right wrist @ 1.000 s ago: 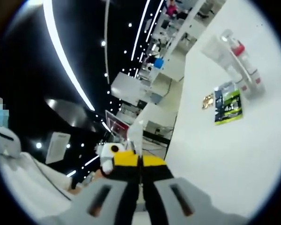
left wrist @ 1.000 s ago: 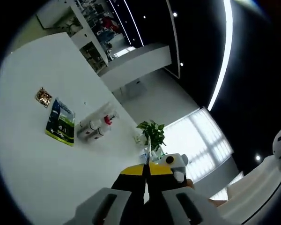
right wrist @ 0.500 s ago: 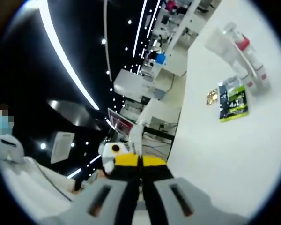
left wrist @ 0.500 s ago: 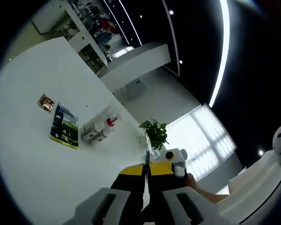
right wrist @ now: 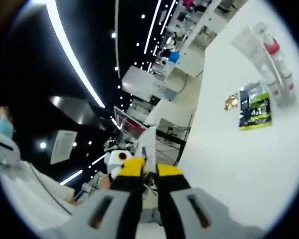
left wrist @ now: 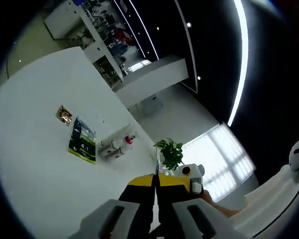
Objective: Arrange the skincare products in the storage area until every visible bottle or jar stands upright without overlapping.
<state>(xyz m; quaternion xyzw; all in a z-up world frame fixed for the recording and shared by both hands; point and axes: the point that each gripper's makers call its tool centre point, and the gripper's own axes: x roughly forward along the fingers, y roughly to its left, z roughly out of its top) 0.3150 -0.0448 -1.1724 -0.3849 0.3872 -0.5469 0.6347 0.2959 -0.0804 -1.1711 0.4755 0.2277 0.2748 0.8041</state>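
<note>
Left gripper jaws pressed together, nothing held. Right gripper parted by a narrow gap, also empty. Both hover off the white table, well apart from the goods.

Bottles lie on their sides in a tight cluster, one with a red cap, touching or nearly so. From the right gripper view the same bottles sit far up the table. Beside them, a flat dark-and-green packet and a small gold wrapper.

Risks, as I judge them: I must open before the reach, or I nudge a round bottle and it rolls off the edge. Close packing means grabbing one may drag its neighbour. Views are steeply rolled; easy to misjudge upright.
</note>
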